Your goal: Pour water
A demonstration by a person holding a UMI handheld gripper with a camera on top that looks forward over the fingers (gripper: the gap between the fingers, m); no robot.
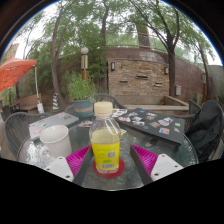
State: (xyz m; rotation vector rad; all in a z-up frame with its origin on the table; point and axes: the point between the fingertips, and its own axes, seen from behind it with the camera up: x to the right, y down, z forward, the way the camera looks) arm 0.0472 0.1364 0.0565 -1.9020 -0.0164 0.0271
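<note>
The claw (108,163) is standing spread, its two magenta-padded fingers (143,158) flanking a clear plastic bottle with a yellow label and a pale cap (105,140); the bottle is standing upright between them on the round glass-topped patio table (170,155), and a gap is showing on at least the right side, so nothing is being pinched. The cap is appearing to sit in place on the neck. Just off the left finger, a white ceramic cup (56,140) is standing, presumably the receiving vessel, with a clear crumpled plastic item (36,152) beside it whose nature cannot be told. Beyond the fingers, scattered cards and papers (150,122) are lying across the far half of the table. Risks are being assessed as follows. If the cap is staying on, no water is going to pour, and squeezing a thin-walled bottle could buckle it. If the fingers are closing off-centre or on the slick label, the bottle could twist or slip during the tilt. The cup being so close to the left finger, a swing toward it could knock it over. Any spill on glass would be running toward the papers.
</note>
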